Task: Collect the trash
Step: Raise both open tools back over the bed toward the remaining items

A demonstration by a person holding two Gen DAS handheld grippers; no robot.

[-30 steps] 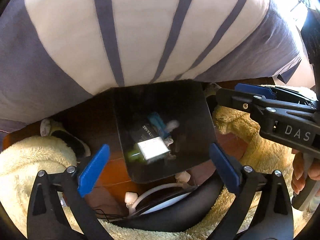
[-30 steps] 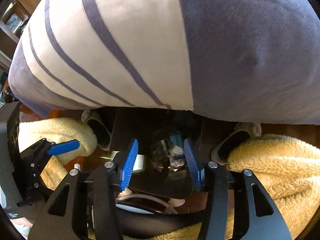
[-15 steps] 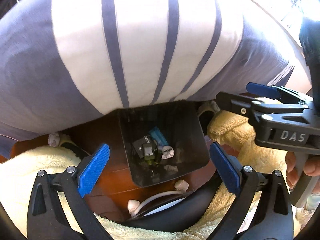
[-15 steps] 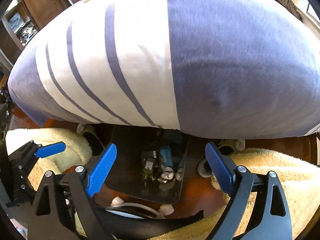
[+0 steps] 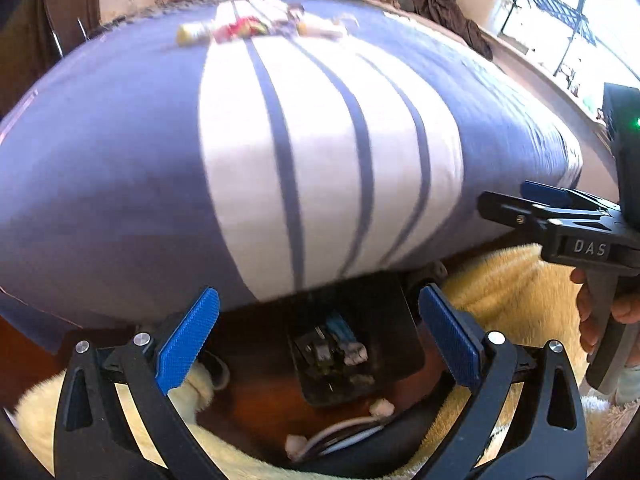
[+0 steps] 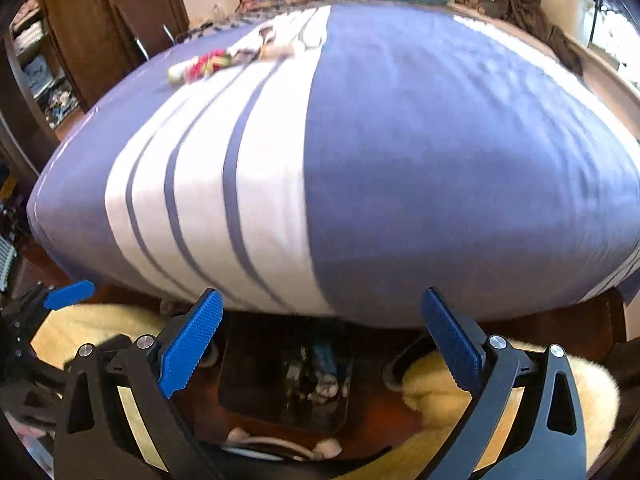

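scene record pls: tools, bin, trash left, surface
left tool: open, empty
right tool: open, empty
bin: black rectangular plastic bin on wooden floor at bed edge, holds small discarded items
trash left: colourful wrappers and scraps at far end of bed
surface: blue-and-white striped bedsheet

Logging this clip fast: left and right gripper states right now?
Left gripper: open, holding nothing, above the black bin.
Right gripper: open, holding nothing.
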